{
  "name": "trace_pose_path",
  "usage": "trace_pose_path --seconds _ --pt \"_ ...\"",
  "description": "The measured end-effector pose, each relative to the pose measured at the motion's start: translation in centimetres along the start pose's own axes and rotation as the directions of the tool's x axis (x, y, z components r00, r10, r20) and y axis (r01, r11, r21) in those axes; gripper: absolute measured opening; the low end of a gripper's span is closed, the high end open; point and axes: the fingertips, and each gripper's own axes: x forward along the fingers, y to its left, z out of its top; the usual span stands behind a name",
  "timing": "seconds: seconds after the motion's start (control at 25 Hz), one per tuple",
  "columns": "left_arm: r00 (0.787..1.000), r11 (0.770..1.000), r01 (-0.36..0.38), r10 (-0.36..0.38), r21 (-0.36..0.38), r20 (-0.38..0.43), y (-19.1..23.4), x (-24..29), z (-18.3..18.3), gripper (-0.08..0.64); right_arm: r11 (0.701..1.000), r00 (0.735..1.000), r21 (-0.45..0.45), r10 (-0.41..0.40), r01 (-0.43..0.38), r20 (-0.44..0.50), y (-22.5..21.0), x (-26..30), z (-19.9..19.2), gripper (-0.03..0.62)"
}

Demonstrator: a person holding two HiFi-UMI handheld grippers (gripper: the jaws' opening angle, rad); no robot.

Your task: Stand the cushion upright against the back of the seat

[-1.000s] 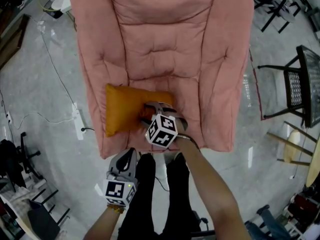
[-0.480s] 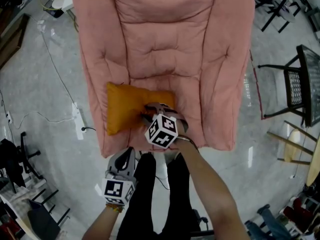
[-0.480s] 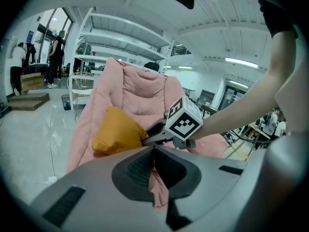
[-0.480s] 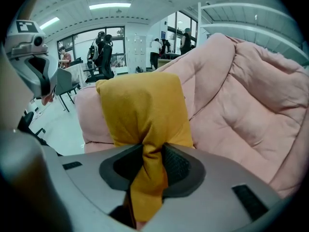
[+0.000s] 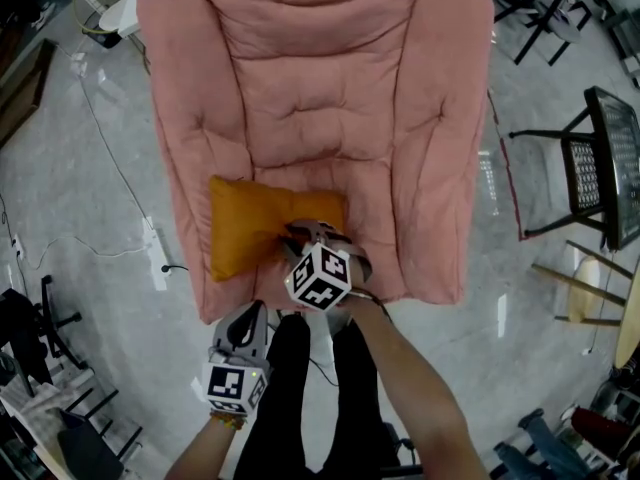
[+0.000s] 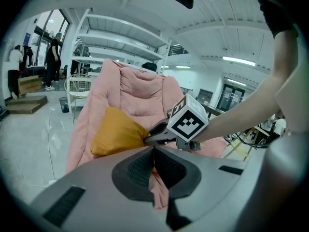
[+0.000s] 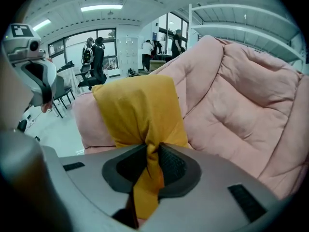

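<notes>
Head view steeply down over seat point(image 5: 320, 88); gripper views low, close, facing cushion point(image 7: 137, 108) (shared by all).

cushion point(image 5: 248, 236): flat on seat point(image 5: 320, 118) | right hand-held gripper point(image 5: 294, 234): jaws just closing on its edge

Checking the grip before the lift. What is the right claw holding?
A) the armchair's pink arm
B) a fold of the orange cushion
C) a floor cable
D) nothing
B: the right claw has just been closing its jaws and pinches a bunched fold of the orange cushion, as the right gripper view shows.
</notes>
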Motion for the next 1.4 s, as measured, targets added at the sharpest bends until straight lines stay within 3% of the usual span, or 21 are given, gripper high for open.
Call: trace_pose_path --seconds 0.48,0.8,0.92,1.08,1.4 --pt "1.000 1.000 0.021 -0.022 0.020 0.010 -0.2 0.2 0.8 0.012 0.989 0.997 0.137 -0.065 0.057 0.051 0.0 -2.0 0.4 0.074" --pt "0.999 0.999 0.025 -0.026 0.025 0.019 -0.2 0.1 1.4 0.012 0.940 0.984 0.322 -0.151 0.113 0.098 -1.4 -4.0 0.6 0.069" --pt "0.999 0.999 0.029 -0.030 0.027 0.020 -0.2 0.2 1.6 0.012 0.900 0.974 0.417 -0.193 0.129 0.117 -1.9 -4.6 0.6 0.066" --pt "0.999 0.999 0.032 -0.033 0.032 0.019 -0.2 0.0 1.8 0.013 0.818 0.955 0.553 -0.269 0.160 0.122 -3.0 -5.7 0.4 0.060" --pt "1.000 0.999 0.024 -0.024 0.032 0.017 1.2 -0.3 1.6 0.012 0.689 0.895 0.690 -0.424 0.221 0.136 -6.6 -7.2 1.6 0.055"
